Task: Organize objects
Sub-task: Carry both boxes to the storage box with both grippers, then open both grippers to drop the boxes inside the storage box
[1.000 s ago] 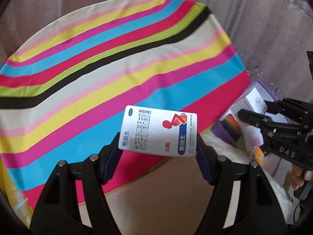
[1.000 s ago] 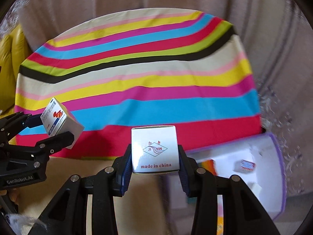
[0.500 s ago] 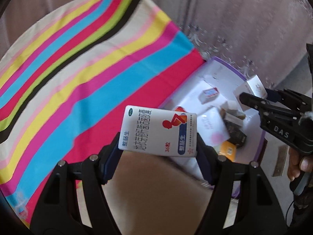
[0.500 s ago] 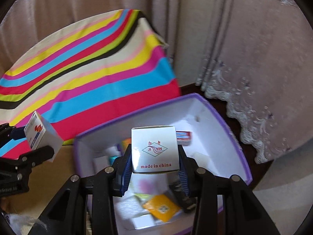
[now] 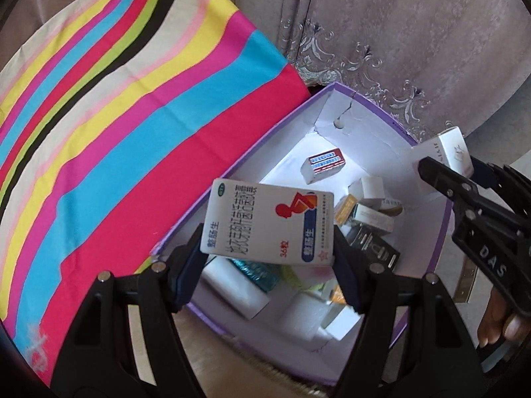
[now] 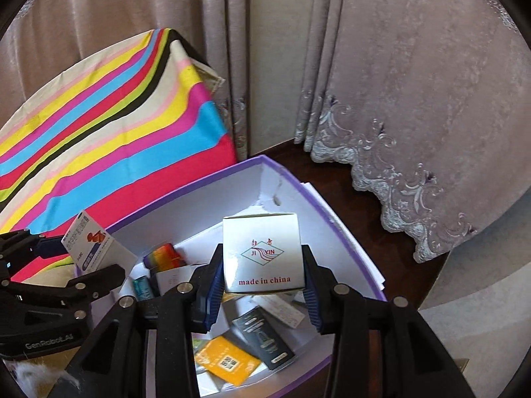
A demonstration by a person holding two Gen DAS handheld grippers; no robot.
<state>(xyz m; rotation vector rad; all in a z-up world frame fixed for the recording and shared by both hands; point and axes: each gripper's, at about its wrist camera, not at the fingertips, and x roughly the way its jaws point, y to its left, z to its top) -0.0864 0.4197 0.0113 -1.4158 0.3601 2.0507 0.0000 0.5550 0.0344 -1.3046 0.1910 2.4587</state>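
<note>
The purple-rimmed box (image 6: 348,229) with white inner walls lies open below and ahead of both pairs of fingers, holding a loose jumble of small packages: a black carton (image 6: 264,336), a yellow packet (image 6: 227,363), a rainbow-striped item (image 6: 164,255), a teal foil pack (image 5: 254,272) and a little red-and-blue striped box (image 5: 323,164) toward its far wall. Beyond the box, off to the fingers' left, spreads the striped cloth (image 5: 116,116). The left gripper (image 5: 270,252), jaws about half apart, clamps a white medicine carton (image 5: 268,222) by its ends over the box's near side, and the right gripper (image 6: 262,285), jaws narrower, pinches a white cube box (image 6: 262,255) printed "made in china" above the box's middle.
</note>
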